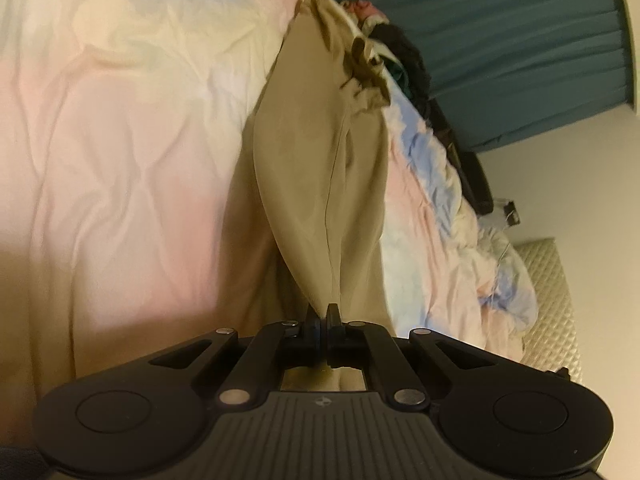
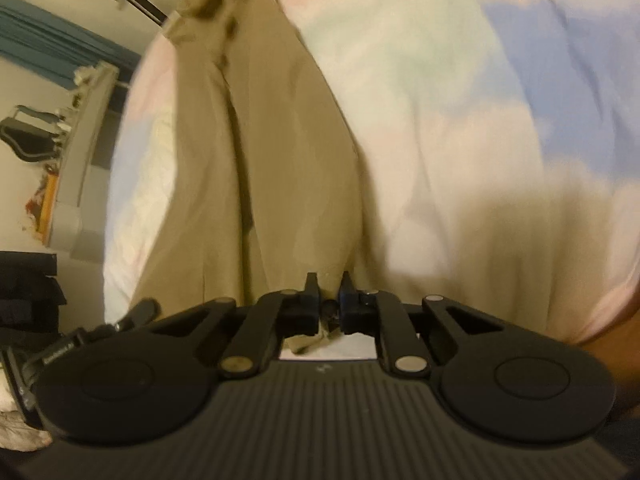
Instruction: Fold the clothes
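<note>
Both wrists close — share khaki trousers (image 1: 320, 168).

My two claws are matte black plastic with silver rivets, both the left claw (image 1: 322, 312) and the right claw (image 2: 329, 284). The garment pinched in them is plain khaki-tan woven cloth (image 1: 316, 168), unpatterned, darker olive in its bunched folds. Beneath it the crumpled bedspread (image 1: 120, 152) runs in soft pastel patches: pink, cream, pale blue, mint. Along the bed's far edge lie dark, mostly black clothes (image 1: 420, 68); behind hangs a teal pleated curtain (image 1: 520, 40).
</note>
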Tool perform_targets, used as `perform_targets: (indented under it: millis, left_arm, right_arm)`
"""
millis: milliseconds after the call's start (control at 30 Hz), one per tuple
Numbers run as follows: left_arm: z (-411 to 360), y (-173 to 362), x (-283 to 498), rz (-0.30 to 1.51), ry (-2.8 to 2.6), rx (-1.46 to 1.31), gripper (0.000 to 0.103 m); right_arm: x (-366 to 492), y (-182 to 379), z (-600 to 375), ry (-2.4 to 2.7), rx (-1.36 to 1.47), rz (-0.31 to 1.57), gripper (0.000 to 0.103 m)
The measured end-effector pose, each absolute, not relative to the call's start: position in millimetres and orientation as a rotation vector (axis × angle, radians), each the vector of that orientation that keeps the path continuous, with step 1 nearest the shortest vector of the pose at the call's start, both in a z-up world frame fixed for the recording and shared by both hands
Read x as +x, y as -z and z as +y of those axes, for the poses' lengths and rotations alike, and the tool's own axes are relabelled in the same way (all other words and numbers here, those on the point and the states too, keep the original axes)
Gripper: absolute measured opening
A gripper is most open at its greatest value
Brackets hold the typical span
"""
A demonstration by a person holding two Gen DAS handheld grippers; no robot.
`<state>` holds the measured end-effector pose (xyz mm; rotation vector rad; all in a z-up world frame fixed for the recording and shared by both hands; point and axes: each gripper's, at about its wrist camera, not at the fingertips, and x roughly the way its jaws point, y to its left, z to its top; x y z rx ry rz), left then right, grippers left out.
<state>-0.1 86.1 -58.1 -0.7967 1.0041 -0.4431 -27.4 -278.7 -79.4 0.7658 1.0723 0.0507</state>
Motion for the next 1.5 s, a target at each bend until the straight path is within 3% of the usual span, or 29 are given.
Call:
perform_targets:
  millis: [300,433,667,800,933,1133,1500]
  left_arm:
    - [104,-47,-3,0.818,0.486,-0.8,0.002]
    - [108,-70,-26,0.787,0.512,-0.774,0.002]
    - [114,-57,-102,0.822,0.513,-0.768,0.002]
    - [115,-44,-105,0.848,0.505,-0.789,0.002]
    - [108,-49,-56,0.838,0.463,-0.766,0.002]
    - [86,-53,48,0.794,0.363,-0.697,0.002]
    - [36,33,210,0.807,0.191,-0.435,0.002]
  right_arm:
    - [-37,-62,-305,-0.196,0.731,0.733,0.011]
    - [-61,-87,-305,-0.256,0.679,0.668,0.011]
    - [-132,-53,-296,-0.287,0.633,0.679,0.011]
    - [-113,-42,-295,-0.27,0.663,0.678,0.011]
    - [-84,-35,-295,-0.253,0.702,0.675,0.011]
    - [28,-34,-288,-0.199,0.651,0.651,0.011]
    - [186,58,-277,-0.099,0.488,0.726,0.012]
